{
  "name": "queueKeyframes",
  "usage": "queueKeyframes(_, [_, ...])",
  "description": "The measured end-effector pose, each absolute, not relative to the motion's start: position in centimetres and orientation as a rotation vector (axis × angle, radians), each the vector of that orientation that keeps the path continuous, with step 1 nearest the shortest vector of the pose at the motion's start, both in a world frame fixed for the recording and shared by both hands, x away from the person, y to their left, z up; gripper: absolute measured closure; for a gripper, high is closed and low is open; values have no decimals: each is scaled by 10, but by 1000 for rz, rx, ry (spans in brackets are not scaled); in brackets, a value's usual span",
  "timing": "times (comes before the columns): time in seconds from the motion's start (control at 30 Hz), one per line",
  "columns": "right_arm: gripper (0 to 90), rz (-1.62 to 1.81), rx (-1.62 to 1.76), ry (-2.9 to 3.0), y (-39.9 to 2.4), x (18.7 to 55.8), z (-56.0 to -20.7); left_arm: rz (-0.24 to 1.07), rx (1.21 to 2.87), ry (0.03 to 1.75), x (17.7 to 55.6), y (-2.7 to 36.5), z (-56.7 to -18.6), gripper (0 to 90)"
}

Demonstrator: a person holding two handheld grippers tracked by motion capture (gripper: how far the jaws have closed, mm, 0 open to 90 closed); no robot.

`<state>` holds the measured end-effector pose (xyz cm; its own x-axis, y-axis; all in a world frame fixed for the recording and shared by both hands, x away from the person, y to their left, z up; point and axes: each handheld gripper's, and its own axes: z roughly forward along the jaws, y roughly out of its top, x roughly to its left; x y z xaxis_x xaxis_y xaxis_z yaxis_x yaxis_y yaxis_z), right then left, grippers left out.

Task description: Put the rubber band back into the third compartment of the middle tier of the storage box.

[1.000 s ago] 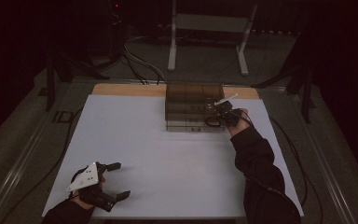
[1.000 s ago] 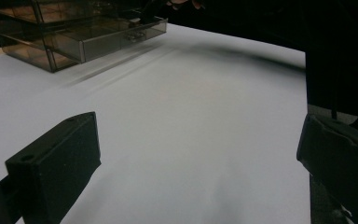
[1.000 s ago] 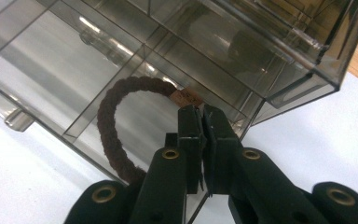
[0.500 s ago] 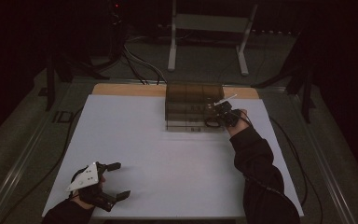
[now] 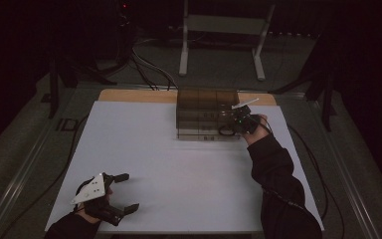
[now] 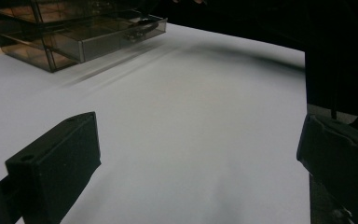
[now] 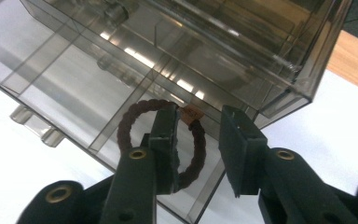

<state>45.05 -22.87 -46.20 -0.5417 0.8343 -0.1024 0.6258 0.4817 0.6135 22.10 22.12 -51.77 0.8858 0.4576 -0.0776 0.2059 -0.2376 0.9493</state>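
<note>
Both fingers of the right gripper [image 7: 198, 140] stood a little apart over the open drawer [image 7: 65, 88] of the smoky clear organiser box [image 5: 206, 114], having just been opening; one passed through the braided dark hair tie [image 7: 163, 140], the other outside it, neither pressing. That tie lay in the drawer's right-end compartment, small brown tag [image 7: 191, 115] uppermost. Near the table [image 5: 179, 169] front edge the left gripper [image 5: 122, 194] held its jaws wide apart over bare white surface, well away from the box
</note>
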Motion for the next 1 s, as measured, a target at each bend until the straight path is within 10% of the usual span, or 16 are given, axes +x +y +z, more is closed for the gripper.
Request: queueKeyframes(1.0, [152,967,1190,2284,-208,419,-432,252,1819,499,221,221,-517,2])
